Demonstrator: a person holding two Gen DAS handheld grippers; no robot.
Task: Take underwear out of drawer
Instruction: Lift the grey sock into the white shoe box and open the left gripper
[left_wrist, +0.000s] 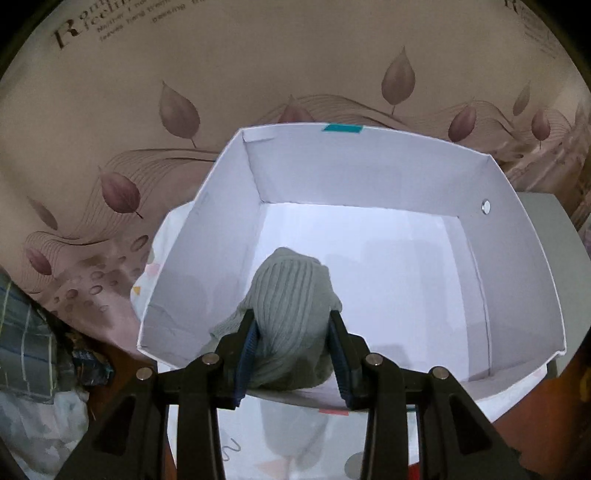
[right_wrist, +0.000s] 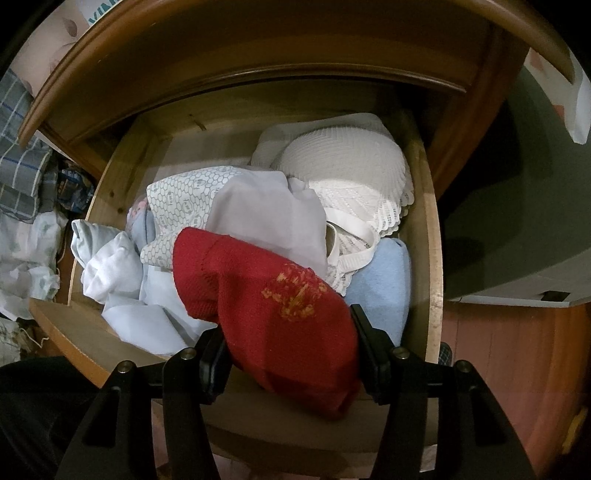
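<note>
Risk: left gripper (left_wrist: 291, 332), clamping grey knit (left_wrist: 291, 291) over box (left_wrist: 517, 258), drops it outside; right gripper (right_wrist: 288, 343), gripping red knit (right_wrist: 266, 302) at frame centre, snags neighbours in drawer (right_wrist: 430, 221).

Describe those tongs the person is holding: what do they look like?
Both are matte black plastic, each with two angular fingers joined by round silver bolts. The left tongs have blue ribbed pads inside the fingers; the right tongs have dark pads. No cables or markings show, nor hands or sleeves.
</note>
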